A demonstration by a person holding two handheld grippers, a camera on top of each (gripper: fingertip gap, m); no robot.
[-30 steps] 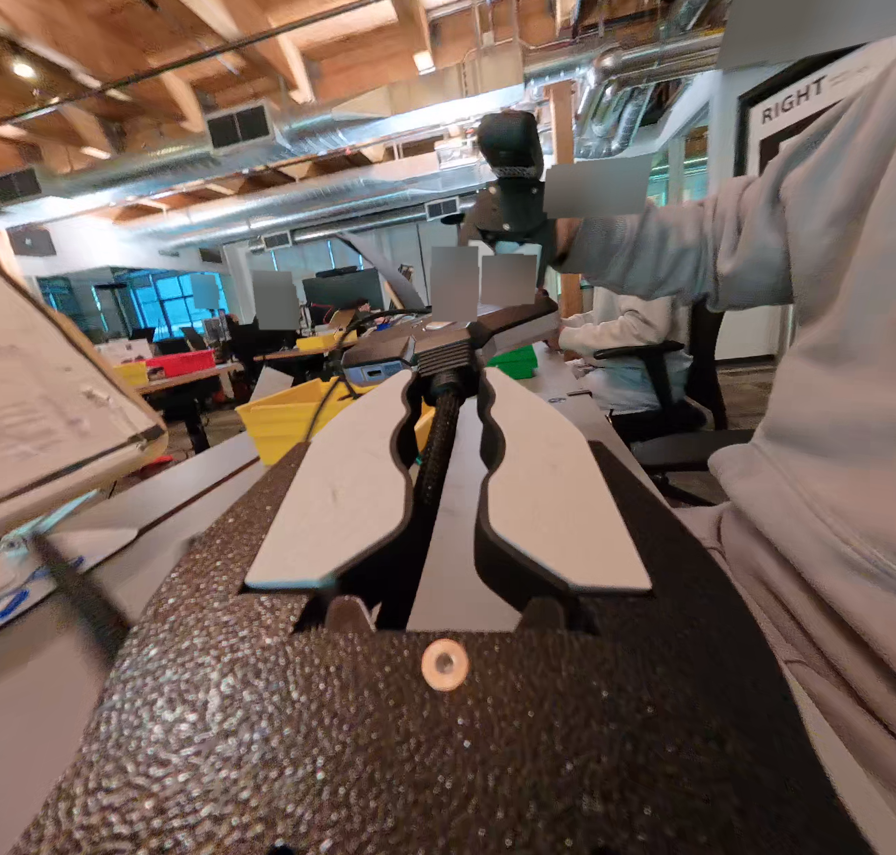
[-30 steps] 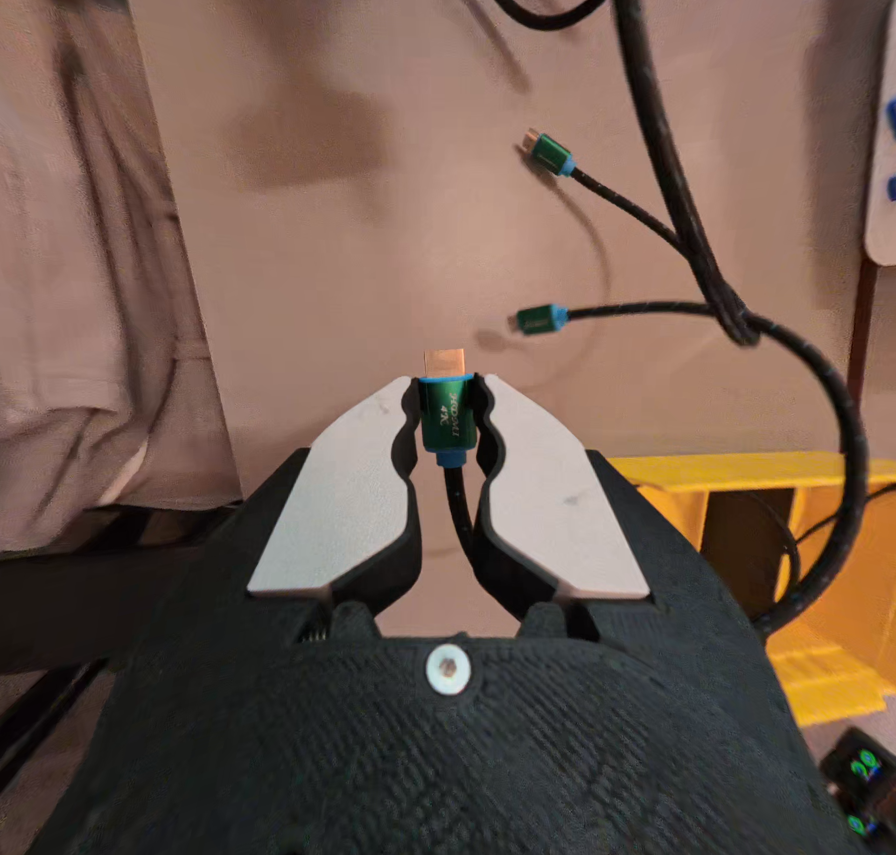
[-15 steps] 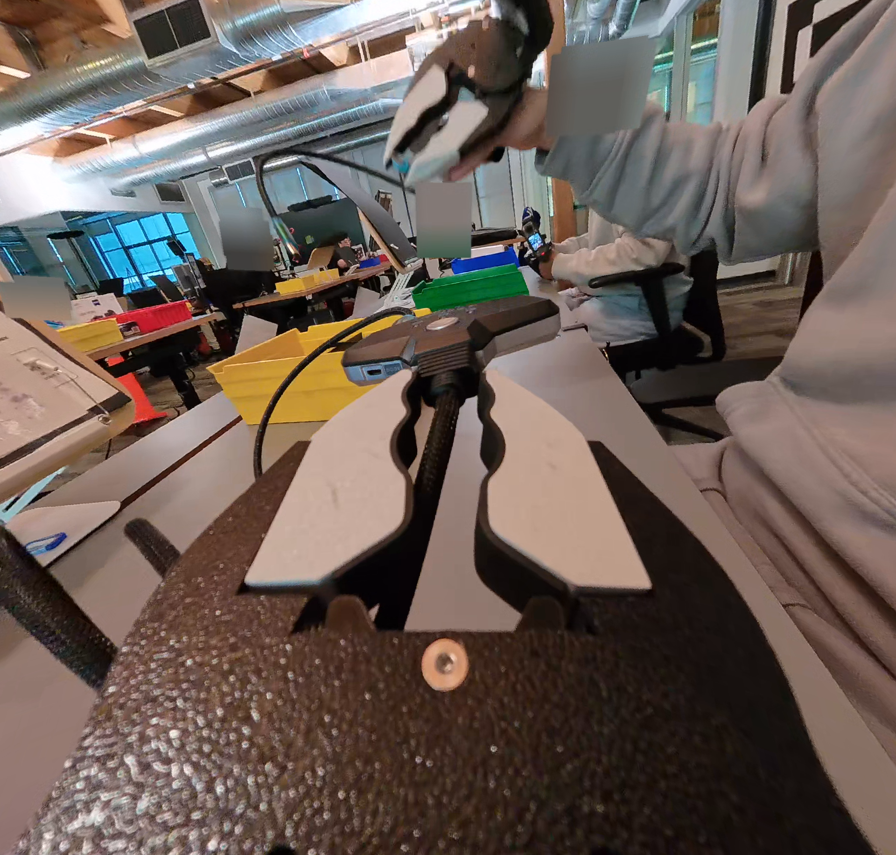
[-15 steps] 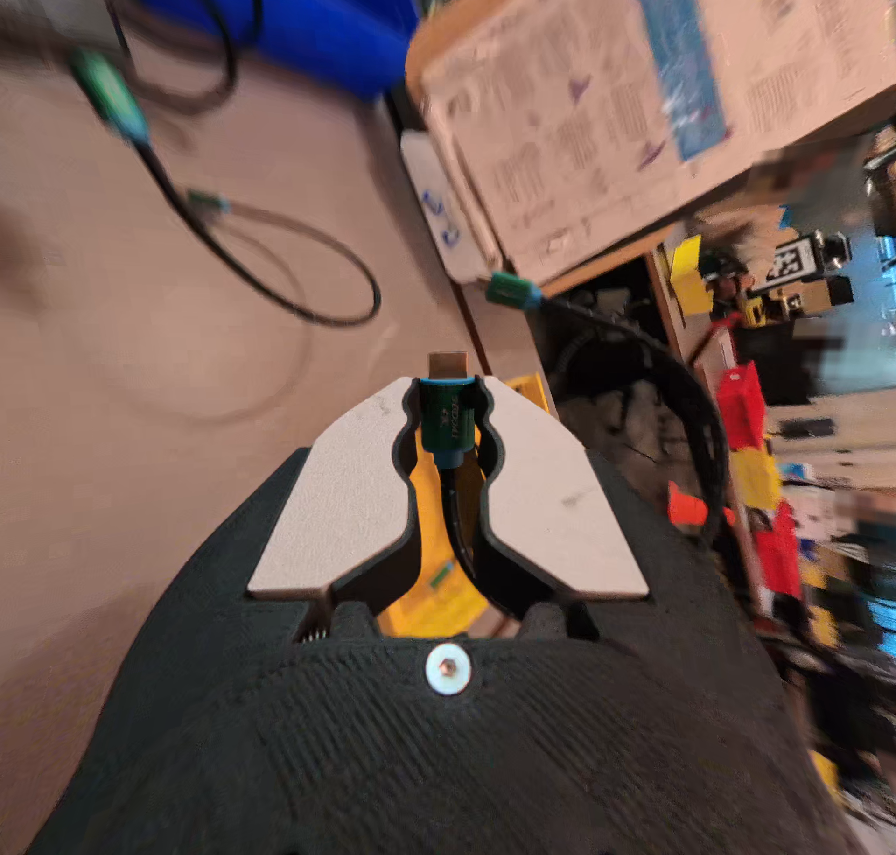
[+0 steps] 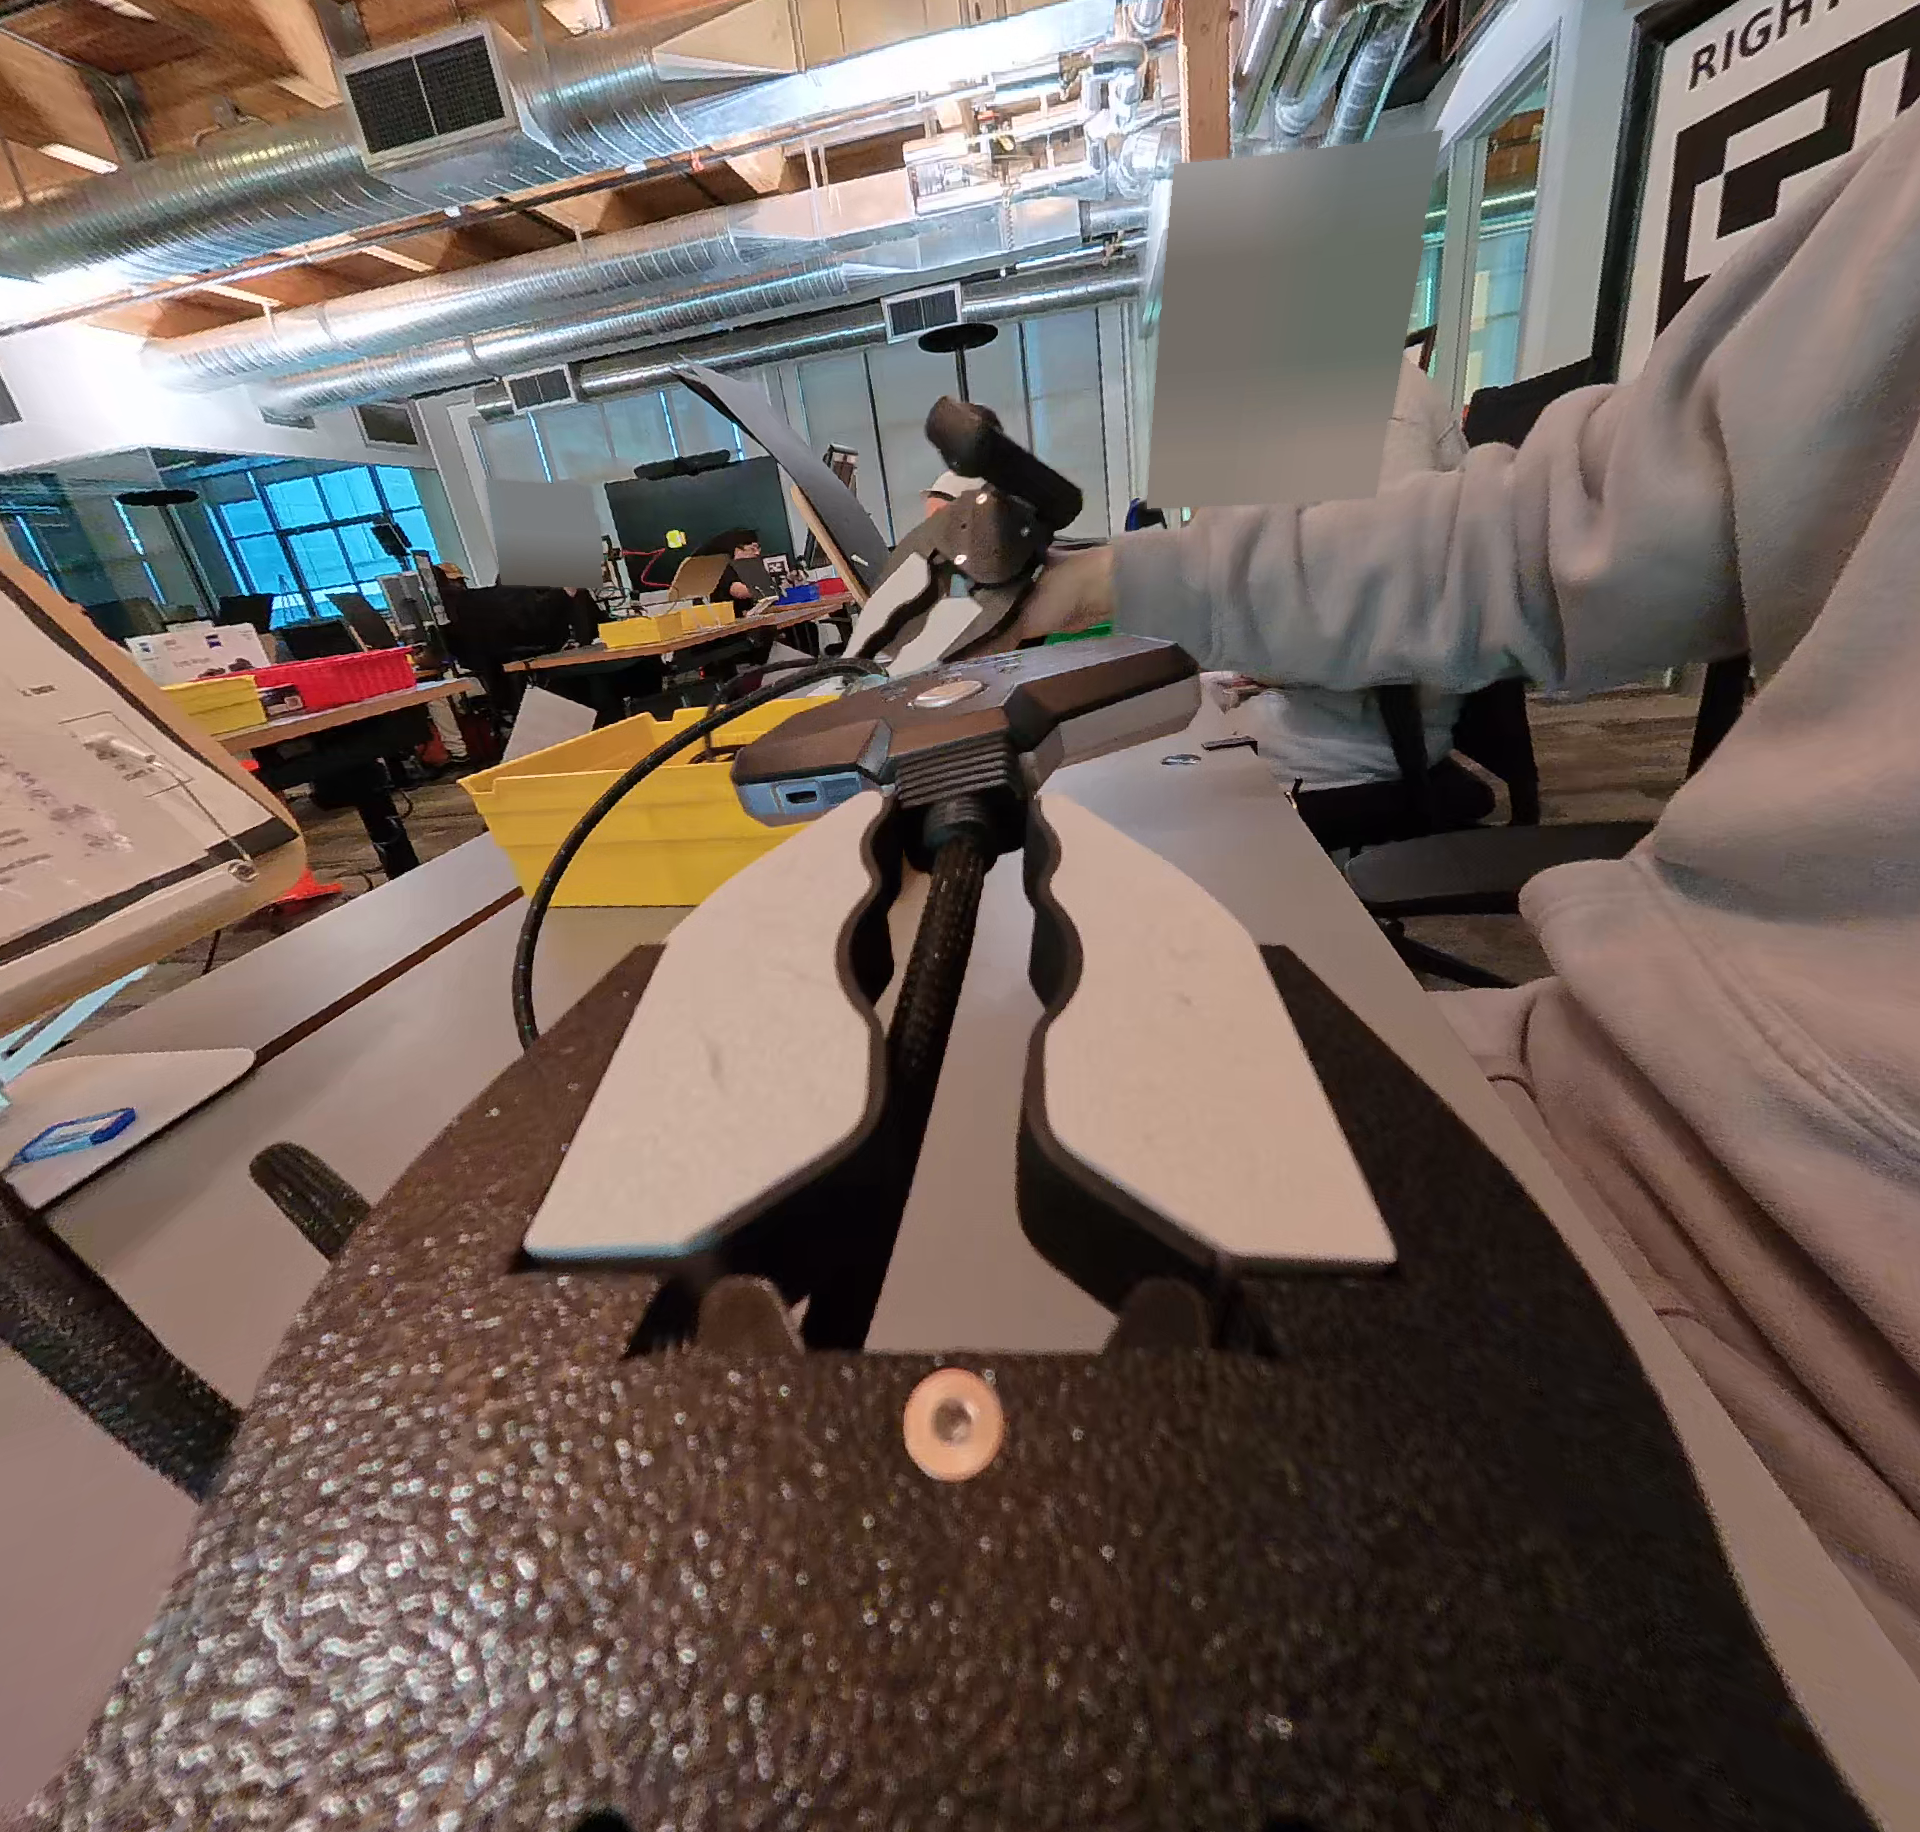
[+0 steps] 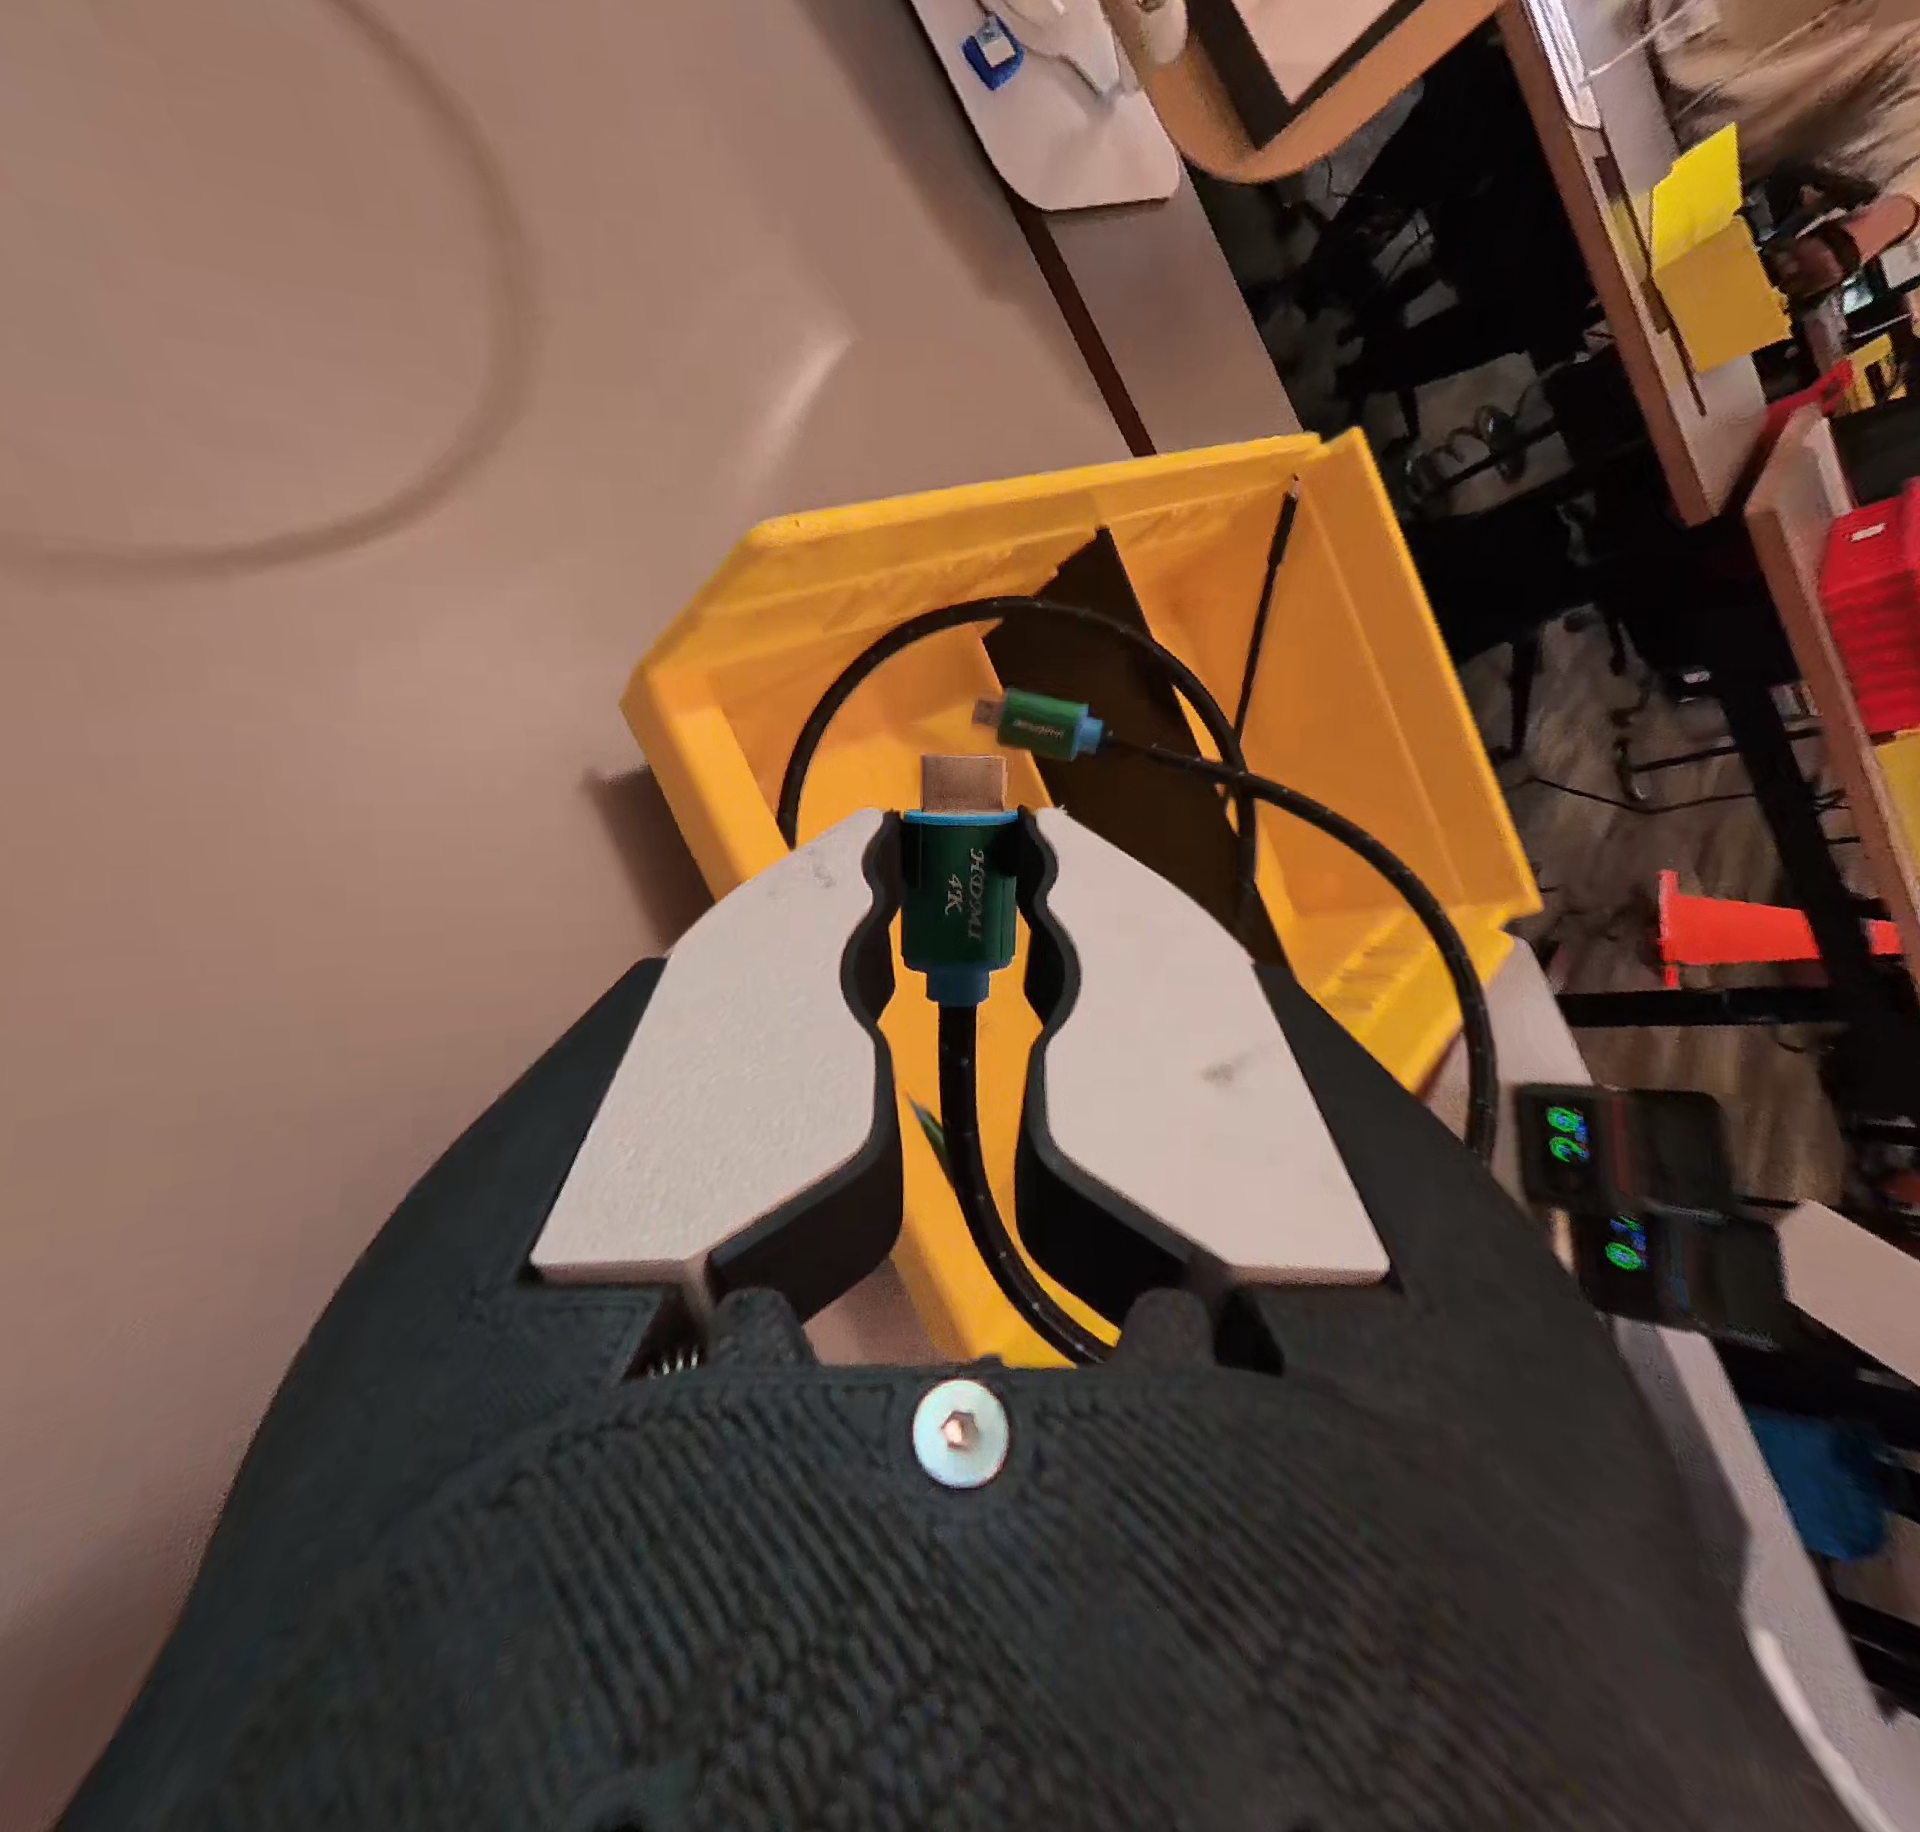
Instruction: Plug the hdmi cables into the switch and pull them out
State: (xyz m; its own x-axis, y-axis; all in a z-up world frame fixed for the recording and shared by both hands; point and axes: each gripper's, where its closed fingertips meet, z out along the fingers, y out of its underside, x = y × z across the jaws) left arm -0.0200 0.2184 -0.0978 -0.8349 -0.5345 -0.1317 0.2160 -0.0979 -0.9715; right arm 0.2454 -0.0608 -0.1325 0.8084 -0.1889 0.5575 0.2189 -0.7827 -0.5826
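Note:
My left gripper (image 5: 961, 832) is shut on the black braided cable (image 5: 935, 961) where it enters the dark grey switch (image 5: 966, 717), which it holds just above the table. My right gripper (image 6: 958, 832) is shut on a green HDMI plug (image 6: 956, 909) whose gold tip (image 6: 964, 783) sticks out forward, over the yellow bin (image 6: 1382, 639). A second green plug (image 6: 1039, 728) and a loop of black cable lie in that bin. In the left wrist view the right gripper (image 5: 925, 613) hangs just behind the switch, pointing down to the left.
The yellow bin (image 5: 623, 816) stands at the table's far edge behind the switch. A paper board on a stand (image 5: 104, 826) is at the left. A person's grey sleeve (image 5: 1507, 577) fills the right. Two small devices with green displays (image 6: 1621, 1159) sit right of the bin.
My right gripper, still holding the plug, swung from over the table to over the yellow bin and came down to just behind the switch. My left gripper kept its hold.

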